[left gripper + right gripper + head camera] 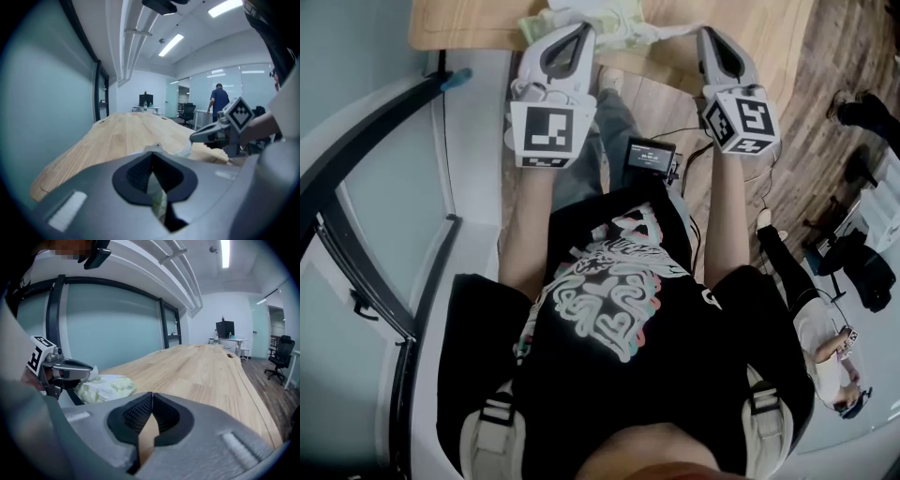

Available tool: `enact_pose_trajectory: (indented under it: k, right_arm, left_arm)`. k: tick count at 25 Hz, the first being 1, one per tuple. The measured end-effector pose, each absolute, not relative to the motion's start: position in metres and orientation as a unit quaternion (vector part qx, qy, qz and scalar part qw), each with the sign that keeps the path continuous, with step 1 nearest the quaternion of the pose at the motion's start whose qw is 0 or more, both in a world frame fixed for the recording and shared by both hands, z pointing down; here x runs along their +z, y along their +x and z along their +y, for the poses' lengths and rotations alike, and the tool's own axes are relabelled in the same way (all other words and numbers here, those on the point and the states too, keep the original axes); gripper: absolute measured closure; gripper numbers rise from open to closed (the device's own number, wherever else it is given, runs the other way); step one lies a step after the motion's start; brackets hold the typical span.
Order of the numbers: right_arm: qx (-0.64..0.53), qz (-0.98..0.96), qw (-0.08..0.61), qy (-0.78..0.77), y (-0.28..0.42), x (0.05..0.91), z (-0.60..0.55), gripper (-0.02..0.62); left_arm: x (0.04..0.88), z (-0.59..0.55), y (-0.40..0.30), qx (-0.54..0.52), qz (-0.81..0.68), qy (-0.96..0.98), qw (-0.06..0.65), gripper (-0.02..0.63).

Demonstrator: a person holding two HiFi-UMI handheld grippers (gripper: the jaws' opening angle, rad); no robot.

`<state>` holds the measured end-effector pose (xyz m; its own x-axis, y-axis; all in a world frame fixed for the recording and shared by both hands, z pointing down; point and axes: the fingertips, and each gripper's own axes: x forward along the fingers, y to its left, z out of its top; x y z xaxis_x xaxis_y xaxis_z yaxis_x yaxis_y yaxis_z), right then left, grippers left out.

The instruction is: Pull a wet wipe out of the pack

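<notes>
While left gripper [580, 28] pinches pack [619, 25] | right gripper [706, 32] clamps wet wipe [671, 33] stretched from it

A long pale wooden tabletop [206, 366] is seen running down the room. Frosted teal glass walls in black frames [112, 329] are set along one side. White ceiling strip lights [171, 44] are lit. A dark wood-plank floor [825, 103] and a black wheeled office chair [280, 356] are shown.

A pale green wipe pack [103, 387] lies on the long wooden table [201, 371].
</notes>
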<state>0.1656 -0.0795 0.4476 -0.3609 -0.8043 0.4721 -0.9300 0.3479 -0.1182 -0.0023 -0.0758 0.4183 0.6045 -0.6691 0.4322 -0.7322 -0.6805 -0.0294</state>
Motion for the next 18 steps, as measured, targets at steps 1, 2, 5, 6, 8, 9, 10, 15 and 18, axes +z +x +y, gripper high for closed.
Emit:
enact_pose_trajectory:
  k: [1, 2, 5, 6, 8, 9, 10, 15, 18]
  right_arm:
    - [0.192, -0.798, 0.172, 0.544, 0.168, 0.452, -0.079, 0.594]
    - [0.196, -0.793, 0.176, 0.549, 0.171, 0.457, -0.078, 0.594]
    - [0.206, -0.775, 0.192, 0.566, 0.179, 0.470, -0.076, 0.594]
    - [0.210, -0.769, 0.196, 0.571, 0.182, 0.474, -0.075, 0.594]
    - [0.216, -0.759, 0.204, 0.579, 0.185, 0.481, -0.073, 0.592]
    - [0.219, -0.755, 0.209, 0.581, 0.186, 0.484, -0.072, 0.592]
    - [0.220, -0.753, 0.213, 0.583, 0.186, 0.486, -0.071, 0.591]
    - [0.209, -0.748, 0.210, 0.594, 0.190, 0.480, -0.069, 0.575]
    - [0.208, -0.747, 0.207, 0.597, 0.194, 0.476, -0.069, 0.532]
  left_arm:
    - [0.419, -0.076, -0.003, 0.209, -0.392, 0.893, 0.075, 0.615]
    - [0.418, -0.076, -0.003, 0.209, -0.392, 0.893, 0.075, 0.615]
    - [0.416, -0.077, -0.002, 0.207, -0.391, 0.894, 0.075, 0.615]
    - [0.415, -0.077, -0.001, 0.206, -0.391, 0.894, 0.073, 0.615]
    - [0.414, -0.077, -0.002, 0.206, -0.390, 0.895, 0.070, 0.615]
    - [0.413, -0.077, -0.002, 0.207, -0.391, 0.894, 0.069, 0.615]
    - [0.413, -0.077, -0.003, 0.207, -0.392, 0.894, 0.069, 0.615]
    - [0.411, -0.077, -0.010, 0.206, -0.402, 0.889, 0.074, 0.615]
    - [0.410, -0.073, -0.013, 0.207, -0.409, 0.885, 0.079, 0.615]
